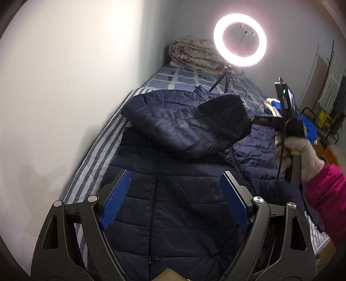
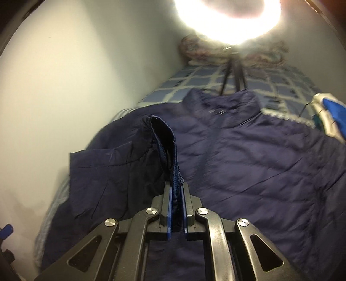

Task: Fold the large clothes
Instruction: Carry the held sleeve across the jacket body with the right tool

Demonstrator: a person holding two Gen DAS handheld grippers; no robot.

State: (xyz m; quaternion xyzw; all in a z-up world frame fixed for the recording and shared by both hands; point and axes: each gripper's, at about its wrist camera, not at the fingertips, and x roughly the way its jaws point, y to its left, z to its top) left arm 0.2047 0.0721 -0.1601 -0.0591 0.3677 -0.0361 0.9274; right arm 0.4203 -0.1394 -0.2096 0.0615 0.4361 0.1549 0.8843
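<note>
Navy puffer jacket (image 1: 173, 194) on bed (image 1: 186, 80), right tongs (image 2: 176, 207) clamping cuff (image 2: 166, 151)

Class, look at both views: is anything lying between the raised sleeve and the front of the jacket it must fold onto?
Nothing visible. The right tool is shut on the sleeve cuff, and the jacket front beneath is bare. The ring light stands farther up the bed.

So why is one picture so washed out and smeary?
Right wrist view: the ring light sits close at the top and flares white, and the jacket is streaked with motion blur. Left wrist view: the light reads as a clean ring, the jacket sharper.
</note>
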